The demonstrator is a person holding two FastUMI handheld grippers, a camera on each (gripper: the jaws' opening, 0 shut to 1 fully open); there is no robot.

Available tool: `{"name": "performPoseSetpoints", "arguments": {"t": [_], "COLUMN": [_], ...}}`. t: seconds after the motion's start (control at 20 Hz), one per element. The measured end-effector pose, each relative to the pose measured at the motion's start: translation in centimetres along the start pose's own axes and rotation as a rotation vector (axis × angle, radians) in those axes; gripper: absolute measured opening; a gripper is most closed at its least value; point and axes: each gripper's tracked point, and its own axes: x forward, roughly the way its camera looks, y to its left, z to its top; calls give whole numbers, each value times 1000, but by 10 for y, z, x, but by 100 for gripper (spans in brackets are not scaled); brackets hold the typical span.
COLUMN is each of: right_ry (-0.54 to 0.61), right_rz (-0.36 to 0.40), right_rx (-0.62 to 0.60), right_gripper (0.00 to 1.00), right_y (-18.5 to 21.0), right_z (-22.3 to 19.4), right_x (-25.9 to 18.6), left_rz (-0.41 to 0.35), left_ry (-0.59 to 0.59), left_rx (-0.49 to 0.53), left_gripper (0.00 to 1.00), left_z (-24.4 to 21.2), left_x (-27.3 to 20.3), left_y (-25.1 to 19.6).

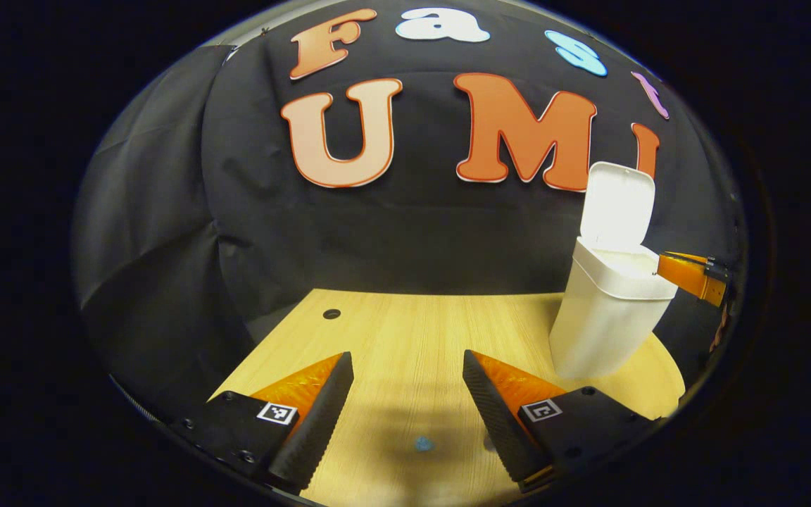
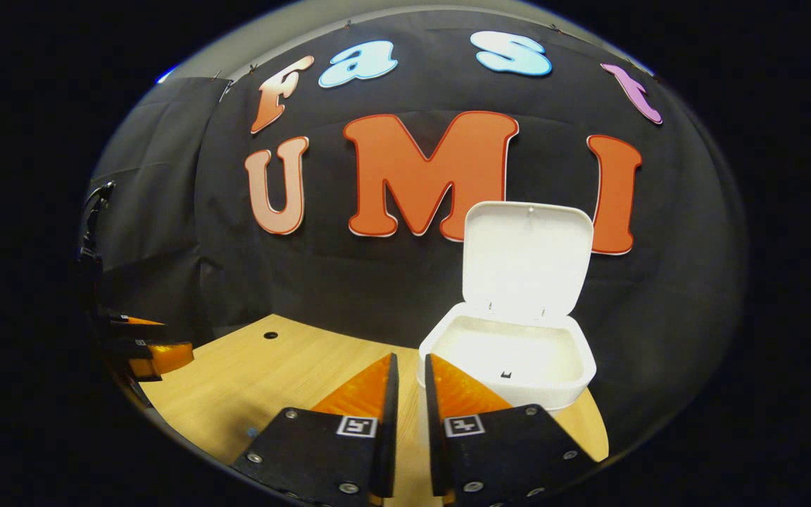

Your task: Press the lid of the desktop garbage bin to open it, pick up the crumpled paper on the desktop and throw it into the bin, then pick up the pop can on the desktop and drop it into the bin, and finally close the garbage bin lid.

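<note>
1. While the white plastic desktop bin stands far right on the wooden table, its hinged lid is seen upright, open.
2. Left tongs are spread, empty; right tongs are nearly clenched, empty.
3. If the lid is pushed hard, the light bin could be tipped.

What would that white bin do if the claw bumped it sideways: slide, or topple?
Probably tip or skid. The garbage bin looks like thin plastic, taller than wide and narrower at its base, so likely light. Its raised lid stands upright, putting some weight high. The smooth wooden desktop would offer little grip.
</note>
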Motion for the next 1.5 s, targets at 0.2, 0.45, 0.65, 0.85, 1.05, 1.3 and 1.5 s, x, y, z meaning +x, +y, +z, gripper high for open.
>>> {"name": "performPoseSetpoints", "arguments": {"t": [0.2, 0.45, 0.65, 0.85, 1.05, 1.3, 1.5], "right_ry": [65, 131, 172, 204, 232, 254, 284], "right_rz": [-14, -35, -42, -42, -41, -59, -67], "right_rx": [21, 16, 13, 17, 16, 17, 34], "right_gripper": [55, 70, 85, 90, 94, 95, 95], "right_y": [19, 31, 43, 54, 66, 73, 77], "right_z": [-31, -62, -78, -94, -107, -122, -134], "right_x": [-7, -19, -26, -31, -34, -44, -49], "left_rz": [-80, -146, -182, -207, -239, -235, -226], "left_ry": [121, 290, 425, 514, 619, 726, 767], "left_rx": [30, 29, 19, 36, 44, 29, 41], "left_gripper": [100, 100, 100, 100, 99, 97, 96], "left_z": [-41, -96, -134, -150, -157, -145, -110], "left_x": [18, 38, 45, 50, 49, 48, 46], "left_y": [-5, -5, -6, -6, -9, -12, -12]}}
